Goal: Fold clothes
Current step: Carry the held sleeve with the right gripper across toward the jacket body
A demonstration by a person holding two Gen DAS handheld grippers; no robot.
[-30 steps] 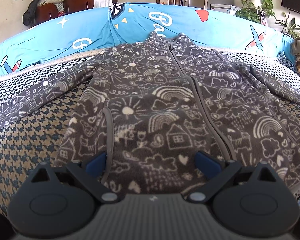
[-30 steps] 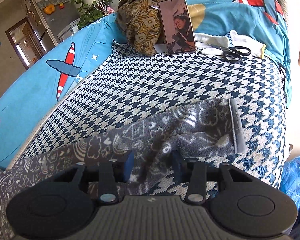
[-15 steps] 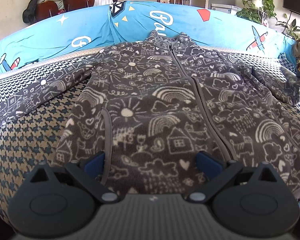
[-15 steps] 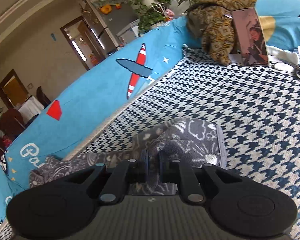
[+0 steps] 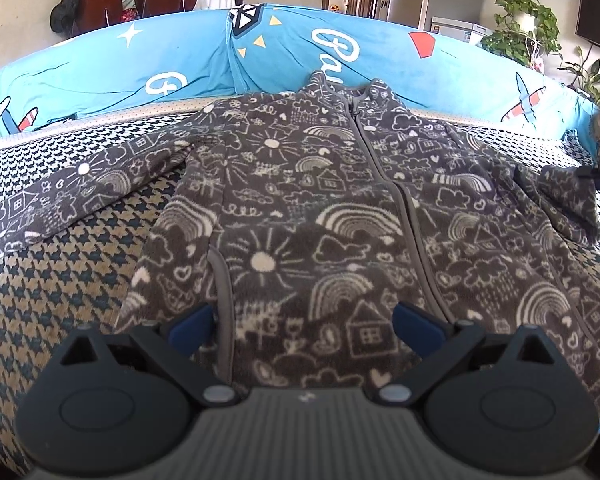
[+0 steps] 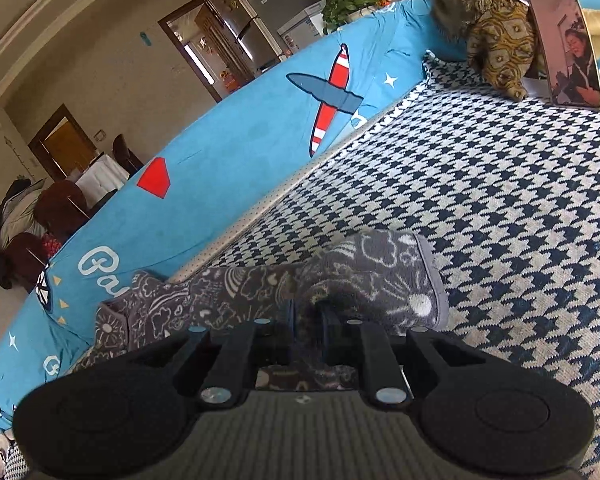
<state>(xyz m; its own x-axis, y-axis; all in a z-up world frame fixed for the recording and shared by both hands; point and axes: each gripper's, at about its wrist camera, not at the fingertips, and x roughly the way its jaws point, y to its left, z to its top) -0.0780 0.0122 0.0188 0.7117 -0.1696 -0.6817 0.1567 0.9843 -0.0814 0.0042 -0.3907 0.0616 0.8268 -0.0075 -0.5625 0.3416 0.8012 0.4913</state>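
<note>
One grey fleece jacket point(image 5: 300, 208) printed with white doodles lies face up and zipped on the houndstooth sofa cover point(image 5: 60, 280), its collar against the blue backrest cover point(image 5: 100, 68). It has two sleeves: one point(image 5: 80, 184) lies flat, stretched out to the side, and the other point(image 6: 364, 276) is lifted off the cover at its cuff. My left claw point(image 5: 300, 320) hangs wide open over the jacket's hem, its two blue pads clear of the cloth on either side. My right claw point(image 6: 308, 316) pinches the raised sleeve near the cuff, the fleece bunched between its two narrow-set fingers; the jaws are easing apart, yet the cloth sits pressed between them. At the far end of the sofa one phone point(image 6: 564, 48) leans upright against one brown patterned cloth point(image 6: 496, 32).
</note>
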